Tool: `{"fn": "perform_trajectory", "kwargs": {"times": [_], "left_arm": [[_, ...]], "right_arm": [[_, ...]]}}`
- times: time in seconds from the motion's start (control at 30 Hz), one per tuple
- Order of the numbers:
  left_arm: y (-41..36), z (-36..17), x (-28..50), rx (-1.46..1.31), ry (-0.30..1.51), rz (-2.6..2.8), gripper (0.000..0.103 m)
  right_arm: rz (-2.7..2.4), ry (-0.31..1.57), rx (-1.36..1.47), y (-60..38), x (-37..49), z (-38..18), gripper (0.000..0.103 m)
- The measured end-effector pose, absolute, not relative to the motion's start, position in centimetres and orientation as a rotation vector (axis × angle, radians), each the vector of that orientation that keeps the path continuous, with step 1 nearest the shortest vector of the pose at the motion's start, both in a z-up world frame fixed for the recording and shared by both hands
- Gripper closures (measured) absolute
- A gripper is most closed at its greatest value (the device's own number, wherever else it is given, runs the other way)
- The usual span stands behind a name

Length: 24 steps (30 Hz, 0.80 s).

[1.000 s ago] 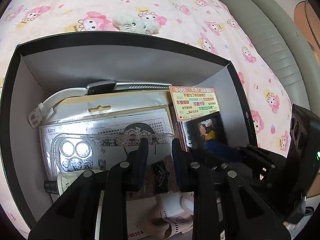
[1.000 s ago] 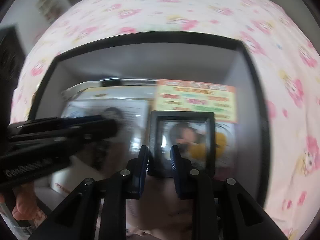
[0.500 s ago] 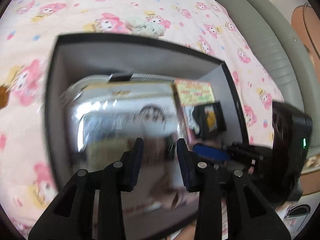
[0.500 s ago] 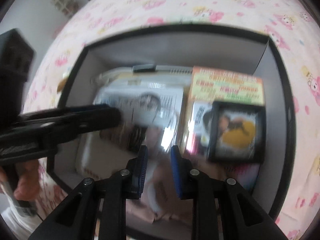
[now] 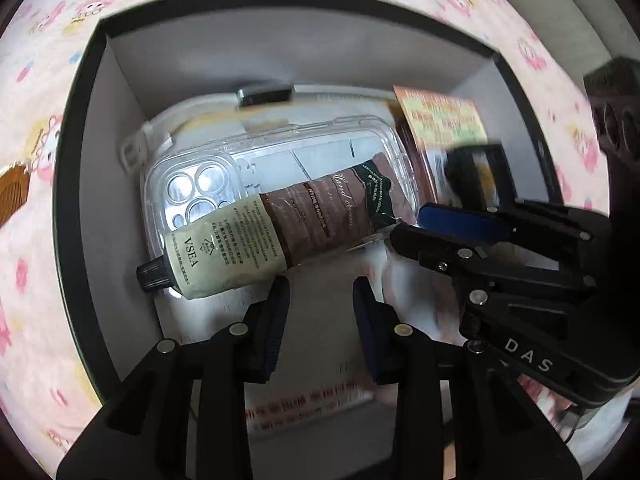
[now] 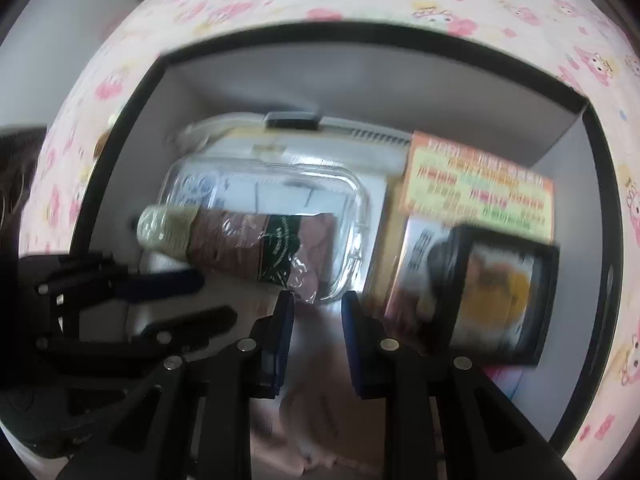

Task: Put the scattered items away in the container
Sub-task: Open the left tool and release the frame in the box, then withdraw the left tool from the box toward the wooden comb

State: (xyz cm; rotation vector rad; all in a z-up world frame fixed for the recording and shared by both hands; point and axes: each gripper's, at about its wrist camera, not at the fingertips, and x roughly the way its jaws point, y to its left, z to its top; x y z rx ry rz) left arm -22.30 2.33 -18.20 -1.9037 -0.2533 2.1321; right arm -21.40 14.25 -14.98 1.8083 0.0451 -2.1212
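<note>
A black box with pale inner walls [image 5: 120, 92] [image 6: 360, 76] lies on the pink patterned bedsheet. Inside it a clear phone case [image 5: 320, 160] [image 6: 280, 184] lies flat with a brown and cream tube of hand cream [image 5: 272, 232] [image 6: 224, 240] on top. An orange-topped package [image 5: 440, 116] [image 6: 480, 184] and a small black-framed picture [image 5: 480, 172] [image 6: 504, 292] lie at the right. My left gripper [image 5: 320, 304] is open and empty above the box. My right gripper [image 6: 316, 320] is open and empty, and also shows in the left wrist view [image 5: 404, 224].
A brown comb [image 5: 12, 192] lies on the sheet left of the box. A white device with a dark button [image 5: 264, 94] sits under the phone case. Pale crumpled cloth [image 6: 312, 412] lies at the box's near end.
Both grippers have lifted and pulled back over the box. The tube and phone case now lie in full view.
</note>
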Motion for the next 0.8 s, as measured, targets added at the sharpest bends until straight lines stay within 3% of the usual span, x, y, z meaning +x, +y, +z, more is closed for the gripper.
{"fn": "perform_trajectory", "kwargs": {"times": [0.2, 0.53, 0.8], "left_arm": [[0.7, -17.8, -24.4, -1.843, -0.405, 2.187, 0.07], [1.6, -18.3, -23.7, -1.893, -0.28, 2.213, 0.067], [1.7, -17.9, -20.8, -1.922, -0.254, 2.103, 0.067]], "right_arm": [[-2.243, -0.055, 1.748, 14.9, -23.8, -13.5, 0.082], [-2.156, 0.003, 1.872, 15.4, -21.3, -14.9, 0.081], [-2.062, -0.214, 1.914, 17.5, -18.6, -14.9, 0.079]]}}
